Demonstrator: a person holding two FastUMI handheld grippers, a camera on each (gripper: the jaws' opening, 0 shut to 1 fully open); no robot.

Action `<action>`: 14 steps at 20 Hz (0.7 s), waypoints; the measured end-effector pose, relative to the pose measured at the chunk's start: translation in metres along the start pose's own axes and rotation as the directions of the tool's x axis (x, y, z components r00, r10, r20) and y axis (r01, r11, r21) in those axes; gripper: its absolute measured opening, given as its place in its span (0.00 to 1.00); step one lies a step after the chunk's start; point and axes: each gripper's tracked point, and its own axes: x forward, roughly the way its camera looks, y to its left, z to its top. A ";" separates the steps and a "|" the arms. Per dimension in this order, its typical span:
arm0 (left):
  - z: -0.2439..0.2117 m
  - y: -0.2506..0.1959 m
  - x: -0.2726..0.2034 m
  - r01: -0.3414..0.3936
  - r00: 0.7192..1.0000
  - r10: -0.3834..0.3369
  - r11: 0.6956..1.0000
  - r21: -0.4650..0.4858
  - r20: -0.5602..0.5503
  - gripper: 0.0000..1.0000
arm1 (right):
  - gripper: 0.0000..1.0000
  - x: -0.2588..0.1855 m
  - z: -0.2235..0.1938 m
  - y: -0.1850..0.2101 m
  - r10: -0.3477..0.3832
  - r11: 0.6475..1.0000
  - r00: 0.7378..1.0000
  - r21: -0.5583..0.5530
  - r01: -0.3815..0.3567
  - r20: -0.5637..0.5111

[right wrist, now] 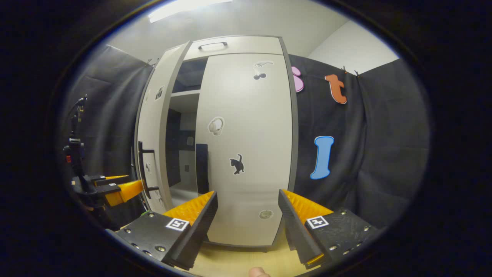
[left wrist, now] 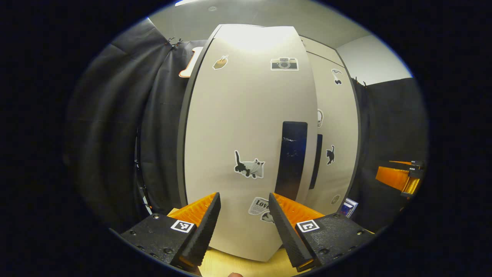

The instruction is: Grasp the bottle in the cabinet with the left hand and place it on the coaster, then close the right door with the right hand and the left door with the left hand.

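Left gripper [left wrist: 244,215] spread wide and empty before the ajar left door [left wrist: 246,146], right gripper [right wrist: 248,215] likewise wide, facing the shut right door [right wrist: 250,154], cabinet [right wrist: 234,45] on wooden tabletop [right wrist: 230,261].

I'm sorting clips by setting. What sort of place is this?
Probably a staged recording booth, not a real home: black cloth hangs as a wall around a pale cabinet covered in stickers, which stands on a wooden table. Both grippers, left and right, are open.
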 end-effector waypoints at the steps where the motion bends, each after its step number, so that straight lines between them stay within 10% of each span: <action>1: 0.001 -0.003 0.000 0.009 1.000 -0.009 1.000 -0.003 0.001 0.82 | 0.95 -0.001 0.000 -0.002 -0.001 1.000 1.000 0.000 0.001 0.001; 14: 0.001 -0.018 0.000 0.019 1.000 -0.019 1.000 0.001 -0.021 0.82 | 0.95 -0.006 -0.005 -0.001 0.013 1.000 1.000 0.004 -0.013 -0.002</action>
